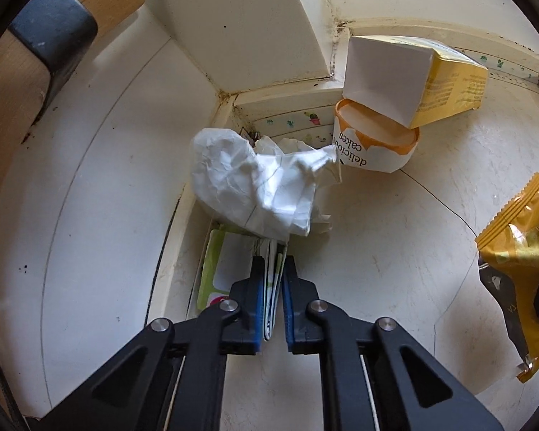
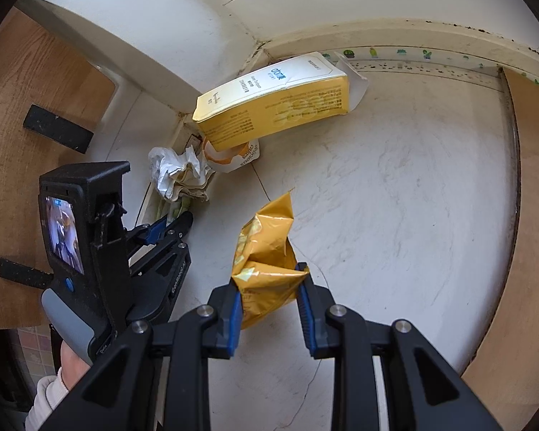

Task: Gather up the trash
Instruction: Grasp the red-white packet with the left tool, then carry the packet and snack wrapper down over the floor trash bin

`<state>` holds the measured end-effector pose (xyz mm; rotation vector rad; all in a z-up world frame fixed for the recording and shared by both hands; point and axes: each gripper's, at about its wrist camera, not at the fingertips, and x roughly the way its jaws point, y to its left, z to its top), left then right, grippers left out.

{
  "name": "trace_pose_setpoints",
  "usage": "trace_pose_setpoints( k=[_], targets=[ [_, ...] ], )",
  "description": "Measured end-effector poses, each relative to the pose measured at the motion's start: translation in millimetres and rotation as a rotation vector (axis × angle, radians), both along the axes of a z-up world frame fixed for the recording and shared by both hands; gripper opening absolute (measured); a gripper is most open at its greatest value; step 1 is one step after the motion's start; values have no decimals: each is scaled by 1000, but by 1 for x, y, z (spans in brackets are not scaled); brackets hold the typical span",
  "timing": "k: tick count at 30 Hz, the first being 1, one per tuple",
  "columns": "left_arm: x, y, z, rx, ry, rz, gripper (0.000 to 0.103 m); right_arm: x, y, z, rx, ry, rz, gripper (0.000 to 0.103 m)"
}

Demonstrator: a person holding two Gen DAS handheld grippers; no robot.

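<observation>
Flat green-and-white packet [image 1: 230, 269] standing on edge against the baseboard in the floor corner, pinched between the blue pads of the left tongs [image 1: 272, 280], pressed nearly together on it. Crumpled white paper [image 1: 255, 183] lying just beyond, touching the packet's top. Past that, a round "delicious cakes" tub [image 1: 373, 143] with a yellow carton [image 1: 449, 86] resting tilted on its rim. Off to the side, a golden foil wrapper [image 2: 266, 251] gripped at its lower end by the right tongs [image 2: 269, 301], above the pale marbled floor [image 2: 395, 197]. Wooden panel [image 2: 18, 115] beyond the corner.
</observation>
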<state>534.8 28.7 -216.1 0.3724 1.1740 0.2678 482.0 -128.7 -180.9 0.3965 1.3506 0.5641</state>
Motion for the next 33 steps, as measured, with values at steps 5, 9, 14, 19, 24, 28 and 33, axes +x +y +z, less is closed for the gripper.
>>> trace_pose_setpoints(
  k=[5,9,14,19,24,28,33],
  targets=[
    [-15,-5,17,-28,-40,-22,4,-5,-1,3,0,0,-2,27],
    [-38,-14,37,-56,-57,-57,4,-15,-3,9,-1,-9,-10,27],
    [-75,-23,60,-115,-66,-86,4,-41,-7,22,-6,-23,-17,27],
    [-122,-31,81,-188,-75,-111,4,-84,-12,38,-16,-37,-30,27],
    [-199,-31,92,-256,-97,-142,4,-133,-14,55,-32,-57,-56,27],
    [-247,-25,101,-304,-107,-163,4,-179,-12,69,-45,-79,-81,27],
    [-307,-16,107,-342,-117,-195,4,-240,-8,81,-69,-115,-113,27]
  ],
)
